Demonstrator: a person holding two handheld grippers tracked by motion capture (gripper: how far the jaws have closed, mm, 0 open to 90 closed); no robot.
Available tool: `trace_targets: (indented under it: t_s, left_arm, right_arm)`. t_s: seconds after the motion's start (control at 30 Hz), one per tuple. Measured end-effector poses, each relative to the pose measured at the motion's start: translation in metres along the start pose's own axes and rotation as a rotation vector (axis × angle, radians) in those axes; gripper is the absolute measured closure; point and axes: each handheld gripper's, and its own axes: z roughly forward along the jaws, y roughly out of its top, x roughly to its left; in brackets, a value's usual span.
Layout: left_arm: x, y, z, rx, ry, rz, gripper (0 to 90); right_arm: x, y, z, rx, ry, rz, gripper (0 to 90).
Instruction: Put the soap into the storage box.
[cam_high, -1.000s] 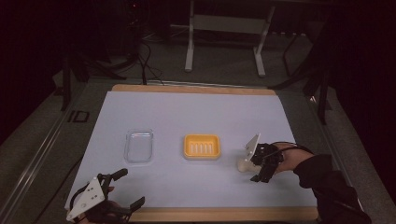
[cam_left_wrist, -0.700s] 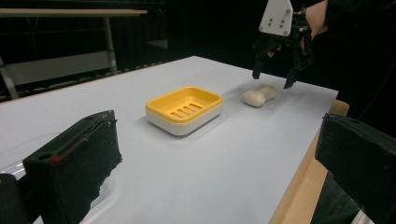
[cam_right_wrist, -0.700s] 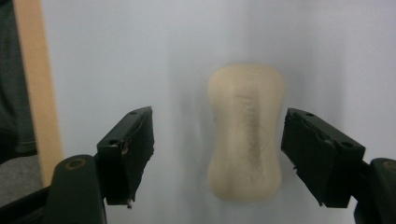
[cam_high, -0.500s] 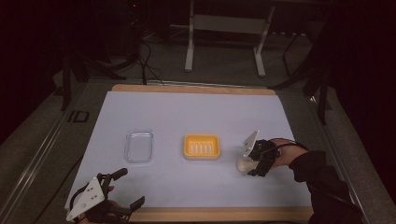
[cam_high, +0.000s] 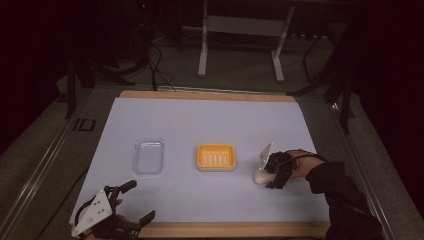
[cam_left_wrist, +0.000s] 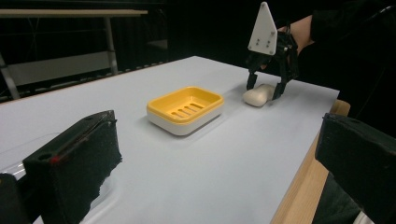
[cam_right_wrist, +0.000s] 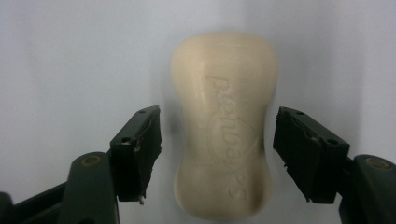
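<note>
A cream bar of soap (cam_right_wrist: 224, 126) lies flat on the white table cover, right of a yellow soap dish (cam_high: 216, 156). My right gripper (cam_right_wrist: 219, 144) points down over the soap (cam_high: 260, 176) with one jaw on each side. Its jaws have just been closing, and a thin gap still shows on both sides of the bar. The left gripper view shows the right gripper (cam_left_wrist: 265, 91) straddling the soap (cam_left_wrist: 258, 94) beyond the dish (cam_left_wrist: 185, 108). My left gripper (cam_high: 140, 200) rests at the near left edge, open, with nothing between its jaws.
A clear plastic tray (cam_high: 149, 156) sits left of the yellow dish. The white cover ends at a wooden table edge (cam_high: 225, 229) along the near side. A metal stand (cam_high: 240, 45) rises beyond the far edge.
My right gripper has come down onto the soap and its jaws have narrowed around it. The left gripper has stayed put.
</note>
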Motion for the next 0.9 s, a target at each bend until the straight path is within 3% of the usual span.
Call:
trace_targets:
  t_s: [0.4,0.6,0.9]
  left_arm:
    - [-0.0004,-0.0004,0.0003,0.002,-0.001,-0.002,0.1]
    - [-0.0002,-0.0007,0.0007,0.009,-0.002,0.001,0.1]
    - [0.0002,-0.0008,0.0006,0.01,0.0,0.0,0.1]
  right_arm:
    - [-0.0025,0.0002,0.0096,0.036,0.019,-0.005,41.3]
    - [-0.0034,0.0025,0.009,0.037,0.024,0.007,48.5]
    - [-0.0052,0.0083,0.0087,0.074,0.043,0.043,49.6]
